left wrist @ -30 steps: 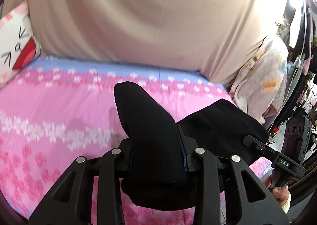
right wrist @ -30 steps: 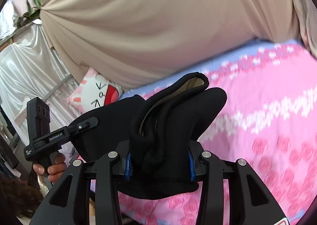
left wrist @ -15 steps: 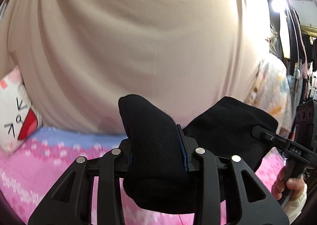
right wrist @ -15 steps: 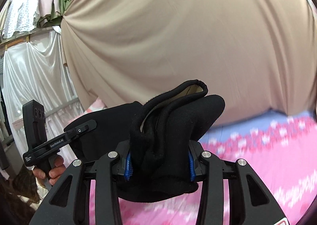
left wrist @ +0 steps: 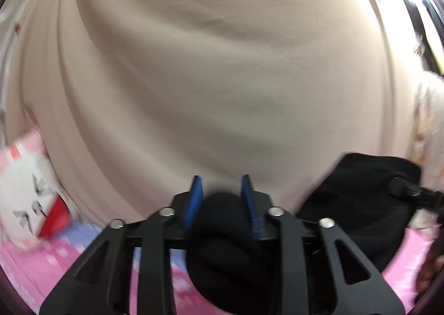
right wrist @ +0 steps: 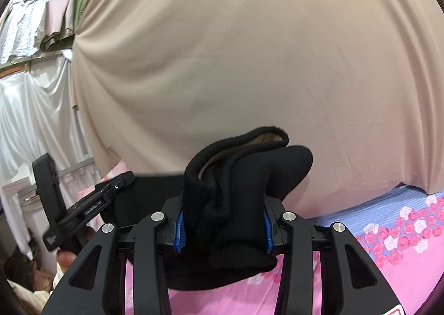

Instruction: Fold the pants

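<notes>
Black pants hang bunched between my two grippers above a pink bed. My right gripper is shut on a thick wad of them, and a folded hem with a tan lining sticks up past the blue pads. In the left wrist view my left gripper has its jaws closing on a smaller lump of the pants, which sits low between the pads; the blue pad tips stand bare above it. More of the pants stretches right toward the other gripper. The picture there is blurred.
A beige cloth backdrop fills the space ahead. The pink rose-print bedsheet lies below. A white pillow with a cartoon face sits at the bed's left end. White drapes and hanging clothes stand at far left.
Both grippers rose and tipped upward, so the bed dropped low in both views. In the left gripper the cloth slid back, baring the blue pad tips, and the jaws narrowed.
</notes>
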A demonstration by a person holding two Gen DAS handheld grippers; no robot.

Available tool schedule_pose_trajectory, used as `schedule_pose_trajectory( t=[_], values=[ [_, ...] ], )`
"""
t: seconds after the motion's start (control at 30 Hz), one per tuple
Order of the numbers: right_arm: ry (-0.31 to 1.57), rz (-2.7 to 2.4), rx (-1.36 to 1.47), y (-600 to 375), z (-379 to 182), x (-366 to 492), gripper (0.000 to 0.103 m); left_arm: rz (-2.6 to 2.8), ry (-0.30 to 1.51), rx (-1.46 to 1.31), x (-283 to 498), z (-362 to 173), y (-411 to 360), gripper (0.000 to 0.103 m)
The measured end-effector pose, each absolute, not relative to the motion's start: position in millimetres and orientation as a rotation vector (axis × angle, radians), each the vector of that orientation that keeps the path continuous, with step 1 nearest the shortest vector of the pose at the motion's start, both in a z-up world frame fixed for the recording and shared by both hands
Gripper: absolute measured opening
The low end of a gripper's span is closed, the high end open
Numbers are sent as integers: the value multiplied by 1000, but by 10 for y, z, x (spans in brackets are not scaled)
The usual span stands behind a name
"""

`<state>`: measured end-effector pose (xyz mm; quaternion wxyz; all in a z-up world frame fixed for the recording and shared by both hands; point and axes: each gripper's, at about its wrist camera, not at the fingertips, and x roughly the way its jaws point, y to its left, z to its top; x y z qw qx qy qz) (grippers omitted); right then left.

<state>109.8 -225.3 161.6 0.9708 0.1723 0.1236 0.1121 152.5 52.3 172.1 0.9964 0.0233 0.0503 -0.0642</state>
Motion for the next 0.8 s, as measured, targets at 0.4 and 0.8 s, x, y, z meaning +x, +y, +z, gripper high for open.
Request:
schedule_pose_trajectory(
  t=[0.4,0.8],
  values=[
    [613,-12,431,-2904,217,1573,36,-276,815,-128,2410,221,828,19],
    [650,-19,563,-3311,75,1421,36,-487,1118,-498,2421,-632,232,36]
  ],
)
